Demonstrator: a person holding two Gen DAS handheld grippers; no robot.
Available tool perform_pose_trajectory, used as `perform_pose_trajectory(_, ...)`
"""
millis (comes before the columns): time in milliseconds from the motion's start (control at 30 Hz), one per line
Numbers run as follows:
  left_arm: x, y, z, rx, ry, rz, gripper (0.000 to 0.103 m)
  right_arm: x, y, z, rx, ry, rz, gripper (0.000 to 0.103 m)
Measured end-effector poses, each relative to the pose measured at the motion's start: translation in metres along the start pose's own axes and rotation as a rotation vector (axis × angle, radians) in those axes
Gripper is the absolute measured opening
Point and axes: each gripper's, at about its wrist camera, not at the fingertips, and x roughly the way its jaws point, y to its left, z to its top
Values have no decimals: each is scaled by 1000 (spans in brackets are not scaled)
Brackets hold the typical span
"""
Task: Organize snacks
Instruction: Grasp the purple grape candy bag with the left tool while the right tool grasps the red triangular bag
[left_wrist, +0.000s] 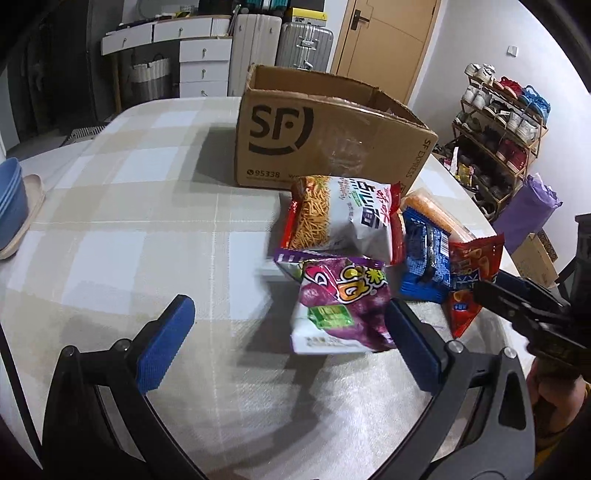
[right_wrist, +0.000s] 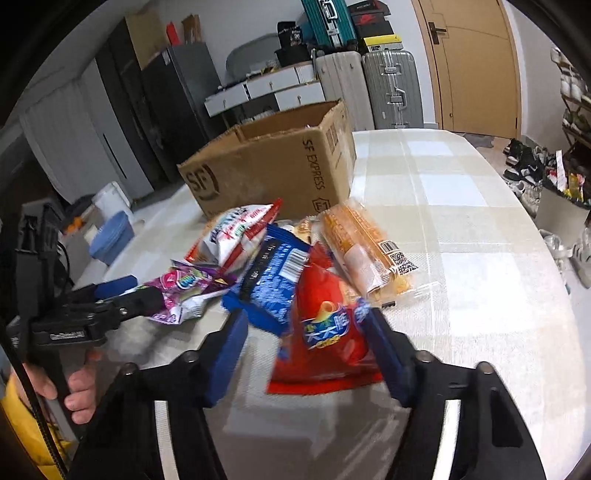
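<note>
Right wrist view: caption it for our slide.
Blue-padded right gripper straddles a red snack bag before an open cardboard box.

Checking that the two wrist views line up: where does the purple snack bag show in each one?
Left wrist: the purple snack bag sits at centre, just ahead of the left gripper, against its right-hand finger.
Right wrist: left of centre, crumpled beside the other gripper's tip.
Shared landmark: the SF cardboard box stands behind the snack pile in both.

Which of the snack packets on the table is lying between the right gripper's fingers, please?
The red packet with the blue label. It alone lies between the right gripper's blue fingers; the blue packet, purple packet and orange packet lie beyond them.
</note>
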Motion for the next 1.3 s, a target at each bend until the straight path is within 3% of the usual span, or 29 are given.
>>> perform_pose_trajectory(67,7,-2,2,6,3,-8,103,6,-4,1,16,18,6,47)
perform_pose_trajectory(433,27,-9,8,-4,31,-23,103,2,-9,-4,19,8,49,39)
perform_pose_trajectory(1000,-14,-3,-8,-12,-8,-23,102,-34,-12,-23,118,-62,147,32)
perform_pose_trajectory(1300,-9,-18,13,30,-2,-61,102,-47,-18,-29,149,-101,199,31)
